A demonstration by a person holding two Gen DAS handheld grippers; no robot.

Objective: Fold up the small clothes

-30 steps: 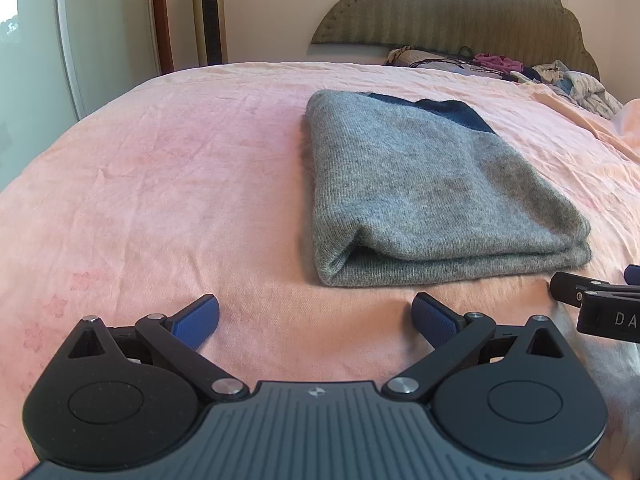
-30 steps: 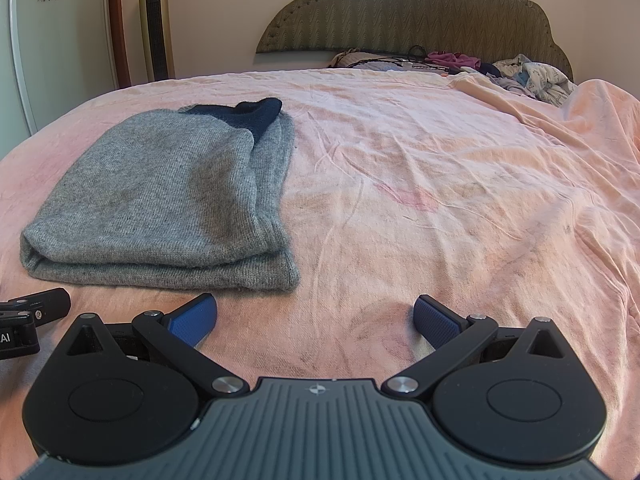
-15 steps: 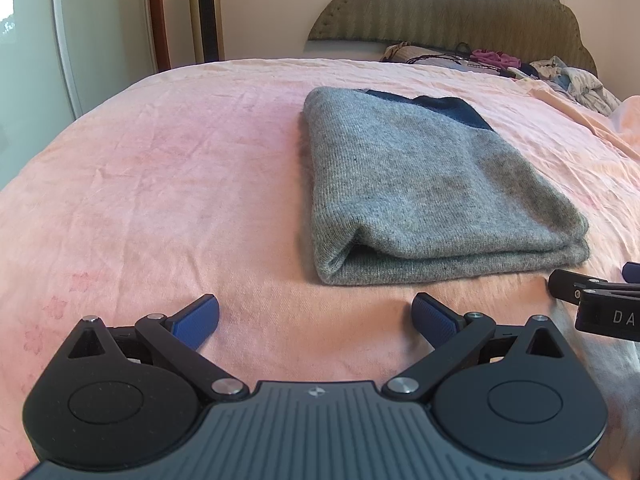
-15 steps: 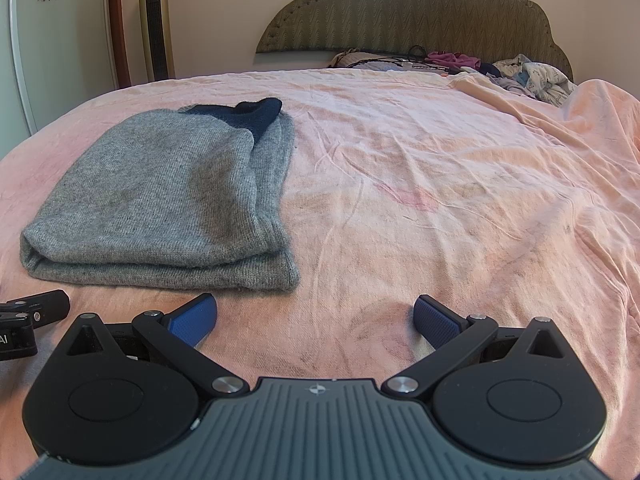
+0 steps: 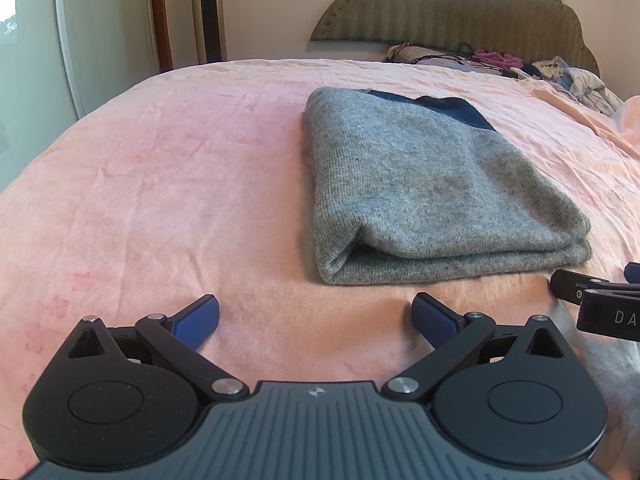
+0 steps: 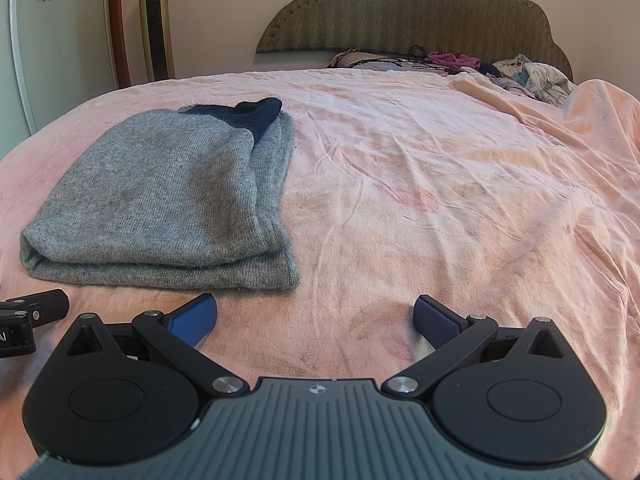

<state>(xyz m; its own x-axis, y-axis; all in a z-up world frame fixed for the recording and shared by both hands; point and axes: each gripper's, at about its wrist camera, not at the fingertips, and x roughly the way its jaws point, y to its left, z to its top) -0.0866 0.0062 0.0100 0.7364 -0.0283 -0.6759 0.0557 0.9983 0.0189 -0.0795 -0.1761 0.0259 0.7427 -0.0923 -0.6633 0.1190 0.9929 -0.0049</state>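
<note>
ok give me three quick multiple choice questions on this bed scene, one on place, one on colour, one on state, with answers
1. Where does the grey sweater lie in the right wrist view?
A. left of the gripper
B. right of it
C. against the headboard

2. What colour is the sheet?
A. white
B. pink
C. green

3. How is the sweater?
A. spread flat
B. hanging
C. folded in layers

Answers: 1 A, it sits left of the right gripper. 2 B, the bedsheet is pink throughout. 3 C, stacked folds show at its near edge; the left gripper is open, apart from it.
</note>
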